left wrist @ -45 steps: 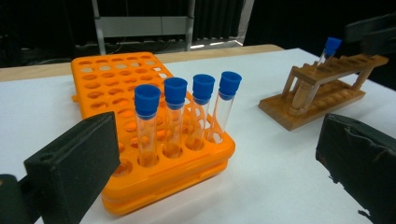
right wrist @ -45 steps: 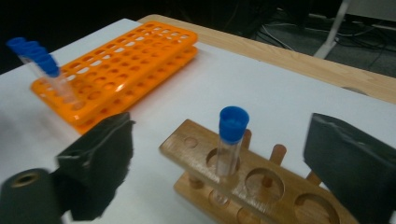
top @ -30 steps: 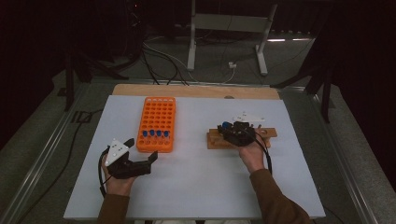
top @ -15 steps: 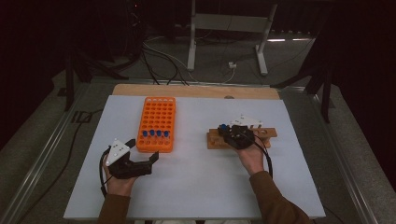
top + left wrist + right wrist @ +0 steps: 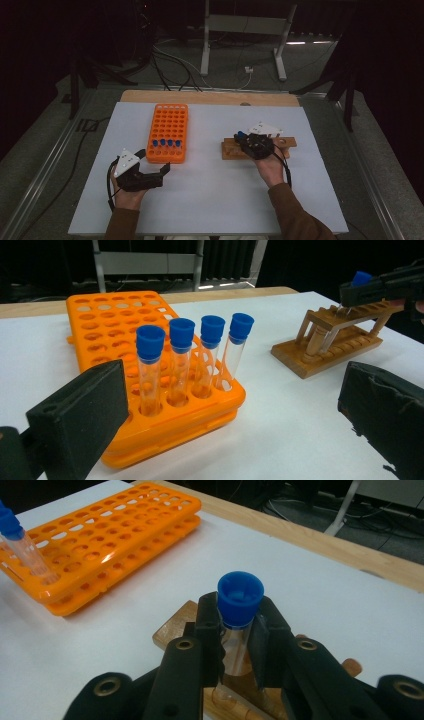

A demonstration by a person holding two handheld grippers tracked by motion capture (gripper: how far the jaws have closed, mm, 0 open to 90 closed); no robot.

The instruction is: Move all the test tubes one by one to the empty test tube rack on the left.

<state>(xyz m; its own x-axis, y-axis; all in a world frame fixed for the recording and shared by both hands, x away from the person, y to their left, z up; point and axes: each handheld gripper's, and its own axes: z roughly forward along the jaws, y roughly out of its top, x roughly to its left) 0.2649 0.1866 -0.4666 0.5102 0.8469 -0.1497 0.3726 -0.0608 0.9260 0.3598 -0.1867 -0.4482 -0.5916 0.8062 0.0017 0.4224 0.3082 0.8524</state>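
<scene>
Over the wooden rack (image 5: 287, 142) on the right of the worktop (image 5: 215, 200), our right tongs (image 5: 235, 645) have just been closing and now pinch a blue-capped tube (image 5: 239, 615), their jaws pressed on the clear wall just under the cap, as the right gripper view shows. We see the tube upright, its lower end down at the rack; whether it sits in a hole or hangs just above one we cannot tell. From the left gripper view the same tongs (image 5: 372, 287) reach over the rack's top rail with the blue cap poking up above them.

Our left tongs (image 5: 161, 171) stand spread wide, holding nothing, just in front of the orange rack (image 5: 169, 120), where four more capped tubes (image 5: 191, 357) stand in a row near its front edge.

We judge the tube to be light, stiff and smooth-walled, so likely slippery, and breakable if it is glass. The grip just beneath the cap looks the sound place: the cap's rim would stop it sliding down through the jaws. We would keep the squeeze gentle and the tube plumb, since a tilt could jam it against the rack's rail.
</scene>
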